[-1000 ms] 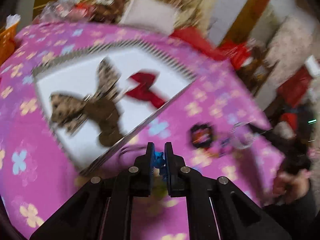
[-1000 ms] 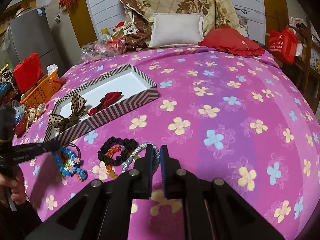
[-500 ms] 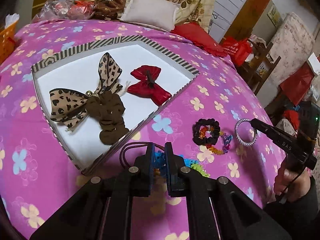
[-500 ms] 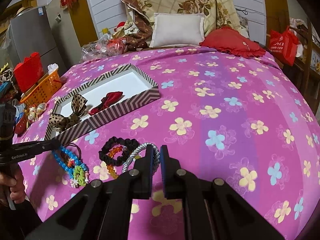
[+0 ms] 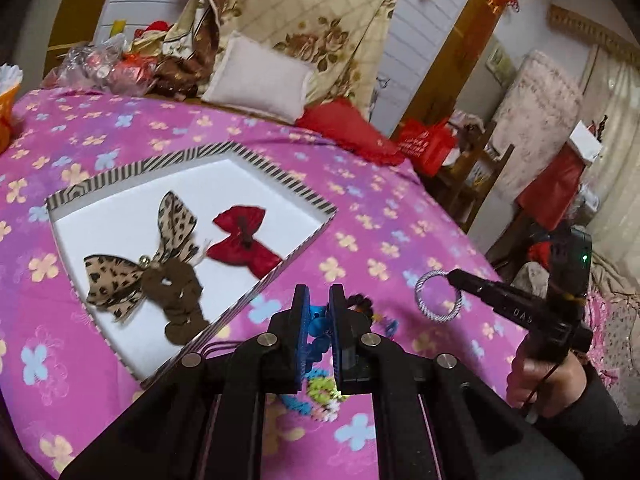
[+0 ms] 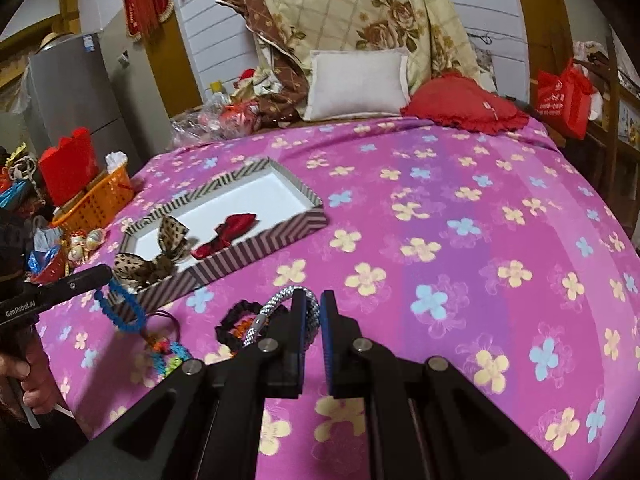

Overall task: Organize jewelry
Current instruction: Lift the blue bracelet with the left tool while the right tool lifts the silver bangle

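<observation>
Blue bead bracelet point(image 5: 318, 322) pinched in left tool point(image 5: 319, 304), seemingly clear of bedspread point(image 5: 360, 216)

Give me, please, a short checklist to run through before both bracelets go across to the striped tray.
1. Left gripper shut on the blue bead bracelet: ok, beads sit between its pads.
2. Right gripper shut on the silver rope bracelet: ok, the ring hangs from its tips.
3. Blue bead bracelet clear of the bedspread: cannot tell, its coloured tail trails low.
4. Free room in the striped tray: ok, white floor is bare behind the red bow and the leopard bow.
5. Black scrunchie out of the way: not ok, it lies just beside the right gripper.
</observation>
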`<state>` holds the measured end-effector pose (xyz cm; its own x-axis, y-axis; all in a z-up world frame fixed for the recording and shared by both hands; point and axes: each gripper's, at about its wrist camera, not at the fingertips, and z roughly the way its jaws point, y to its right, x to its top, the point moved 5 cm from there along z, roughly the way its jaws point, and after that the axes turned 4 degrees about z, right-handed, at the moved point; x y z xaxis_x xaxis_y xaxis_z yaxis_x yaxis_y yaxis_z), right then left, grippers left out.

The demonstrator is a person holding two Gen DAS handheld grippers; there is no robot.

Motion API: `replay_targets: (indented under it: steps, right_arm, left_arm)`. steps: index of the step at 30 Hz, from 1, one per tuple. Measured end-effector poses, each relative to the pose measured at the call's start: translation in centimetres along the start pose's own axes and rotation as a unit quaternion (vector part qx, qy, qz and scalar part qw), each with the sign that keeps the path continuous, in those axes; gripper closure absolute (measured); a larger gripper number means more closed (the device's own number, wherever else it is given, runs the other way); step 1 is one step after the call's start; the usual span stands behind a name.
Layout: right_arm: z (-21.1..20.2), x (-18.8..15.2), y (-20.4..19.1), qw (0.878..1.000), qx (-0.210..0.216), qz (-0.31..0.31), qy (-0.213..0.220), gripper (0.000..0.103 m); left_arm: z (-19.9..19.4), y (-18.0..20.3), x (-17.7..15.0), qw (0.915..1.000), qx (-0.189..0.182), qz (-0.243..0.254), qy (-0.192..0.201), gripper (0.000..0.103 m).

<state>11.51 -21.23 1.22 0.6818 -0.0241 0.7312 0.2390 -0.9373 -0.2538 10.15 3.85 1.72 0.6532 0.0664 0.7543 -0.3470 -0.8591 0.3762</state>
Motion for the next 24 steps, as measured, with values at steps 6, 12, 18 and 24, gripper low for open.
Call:
replay_targets:
  steps: [6,12,18,24]
  right_arm:
    - [-0.4,0.2,-0.7,1.000,0.006,-0.008,0.002,0.096]
    - [0.4,-0.4,-0.3,1.000,-0.007,-0.006,-0.019,0.096]
    - [0.6,-0.6,-0.5,0.999,-0.020,-0.012,-0.022,0.096]
    - [0.8,-0.8,-0.6,0.999,-0.028,-0.019,-0.025,0.096]
  left_arm:
    - [0.2,-0.2,0.2,0.9999,0.015,-0.006,0.000,0.098]
    - [1.1,-0.2,-0.5,0.9991,0.040,-0.001,-0.016,0.098]
    - [1.0,0.1,-0.6,0.9989,0.044,0.008,-0.012,0.098]
    - [1.3,-0.1,-0.7,0.9985,0.052,0.007,-0.016,0.098]
